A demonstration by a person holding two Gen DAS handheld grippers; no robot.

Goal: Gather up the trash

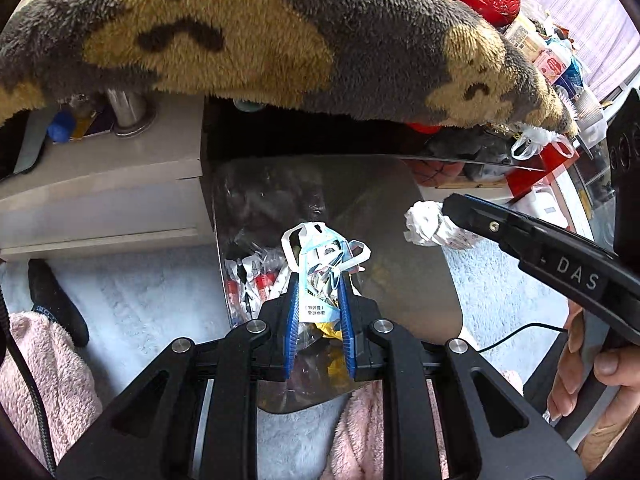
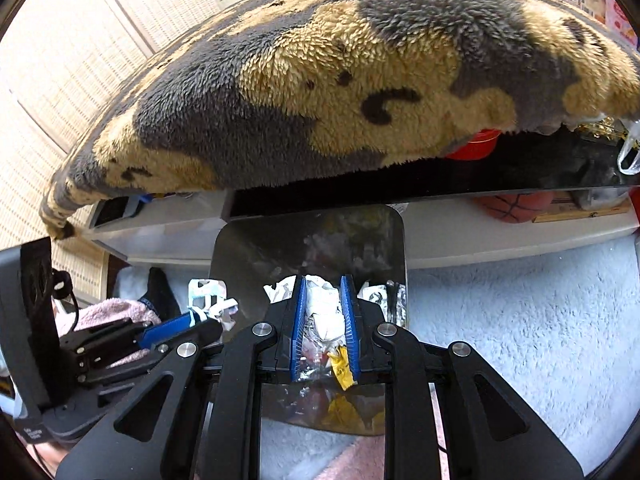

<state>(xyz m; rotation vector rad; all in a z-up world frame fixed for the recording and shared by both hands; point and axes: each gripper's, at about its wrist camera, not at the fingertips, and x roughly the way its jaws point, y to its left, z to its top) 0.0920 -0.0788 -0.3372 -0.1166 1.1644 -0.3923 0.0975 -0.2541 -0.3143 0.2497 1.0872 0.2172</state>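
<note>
**Both loads over the bin, ready to let go**

I have a crumpled blue-and-white plastic wrapper (image 1: pixel 318 276) clenched in my left claw (image 1: pixel 319 280), and a wadded white paper ball (image 2: pixel 325 312) clenched in my right claw (image 2: pixel 325 304). Both hang just above the open mouth of the clear-lined rectangular trash bin (image 1: pixel 420 280), which already holds wrappers and stands on the pale shaggy carpet (image 2: pixel 520 320), beside the grey cabinet (image 1: pixel 120 184) under a plush grey-and-tan blanket (image 1: pixel 240 40). I judge this the drop step: next I open each claw so the pieces fall inside the rim, not onto the carpet.
</note>
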